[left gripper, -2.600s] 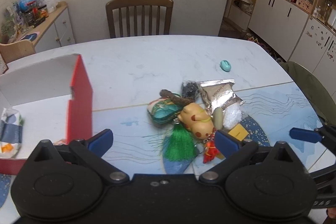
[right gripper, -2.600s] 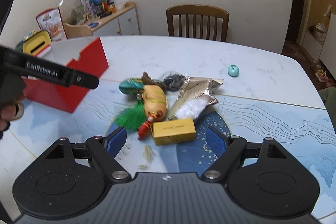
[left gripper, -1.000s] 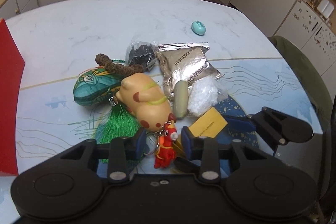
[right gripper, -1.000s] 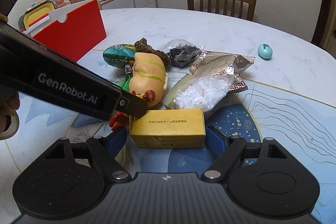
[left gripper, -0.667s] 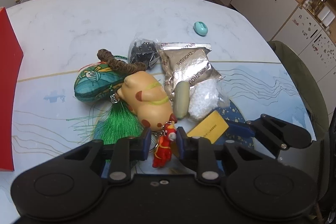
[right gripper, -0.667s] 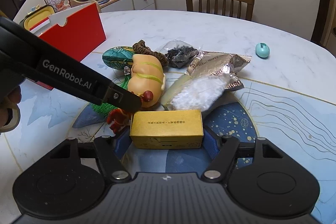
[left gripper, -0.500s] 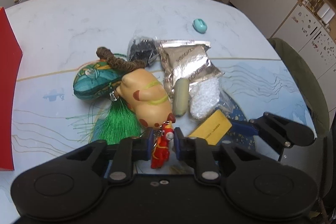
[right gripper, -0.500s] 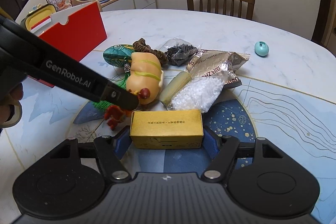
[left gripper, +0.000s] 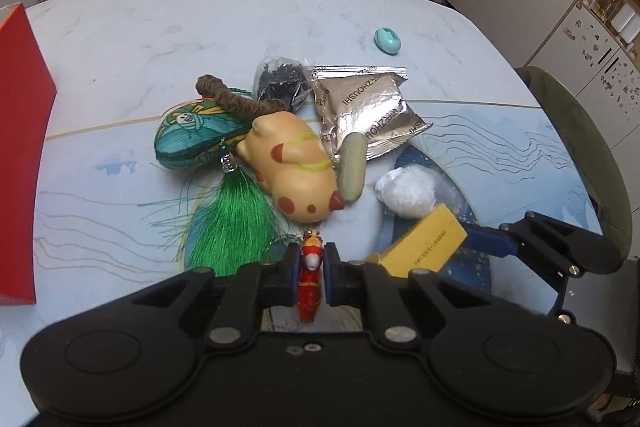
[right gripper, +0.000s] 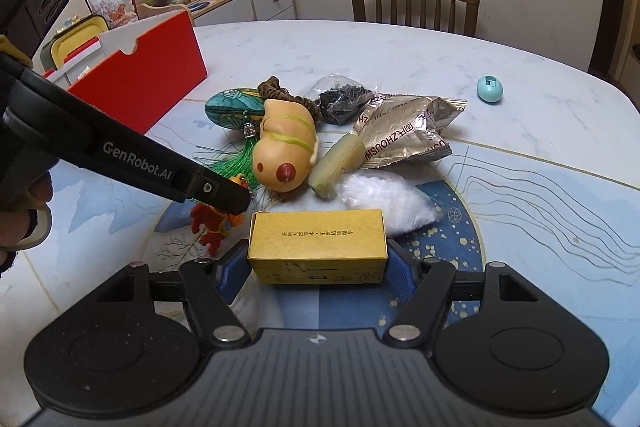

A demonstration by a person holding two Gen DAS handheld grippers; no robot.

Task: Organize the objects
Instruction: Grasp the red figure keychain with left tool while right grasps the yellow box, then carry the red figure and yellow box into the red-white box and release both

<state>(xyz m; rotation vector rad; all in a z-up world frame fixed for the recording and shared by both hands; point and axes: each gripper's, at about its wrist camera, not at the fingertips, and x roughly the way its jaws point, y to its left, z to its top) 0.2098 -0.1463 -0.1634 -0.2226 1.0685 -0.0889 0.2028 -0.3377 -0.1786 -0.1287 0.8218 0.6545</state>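
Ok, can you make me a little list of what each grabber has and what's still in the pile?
left gripper: shut on the red figurine keychain
right gripper: shut on the yellow box
pile on table: tan squishy toy, green tassel, teal pouch, silver foil packet, white bag
apart from pile: teal egg-shaped thing
container: red box, open on top
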